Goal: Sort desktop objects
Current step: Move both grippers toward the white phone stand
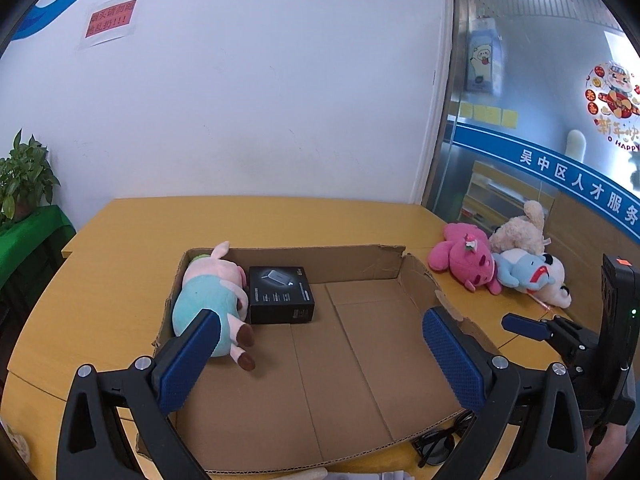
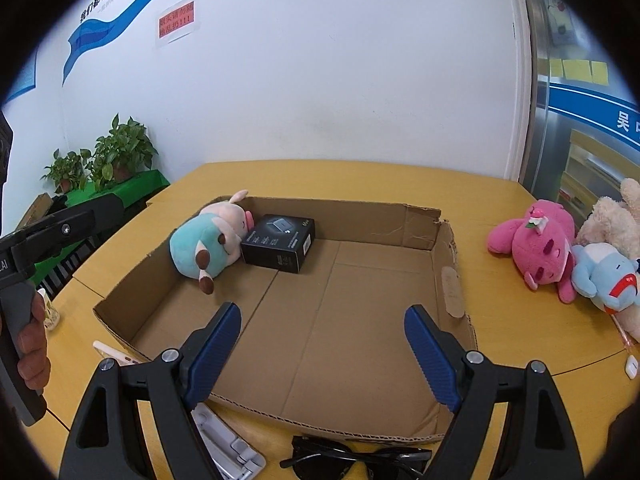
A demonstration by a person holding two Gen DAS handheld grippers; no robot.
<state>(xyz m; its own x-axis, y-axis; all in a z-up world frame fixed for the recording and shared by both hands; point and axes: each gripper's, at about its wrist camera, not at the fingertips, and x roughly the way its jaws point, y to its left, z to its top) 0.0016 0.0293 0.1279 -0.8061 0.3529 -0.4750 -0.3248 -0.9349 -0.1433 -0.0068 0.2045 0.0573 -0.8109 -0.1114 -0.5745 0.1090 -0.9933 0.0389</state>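
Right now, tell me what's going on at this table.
A person is sorting desk clutter into a cardboard box with two hand-held grippers. A plush pig and a black carton are already inside. The left gripper and right gripper are open and empty. Three plush toys and sunglasses lie outside.

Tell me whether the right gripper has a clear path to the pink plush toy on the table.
Probably yes. The right gripper is open and empty, and the pink plush toy lies on bare table outside the cardboard box, its near side uncovered. The blue plush crowds its right side.
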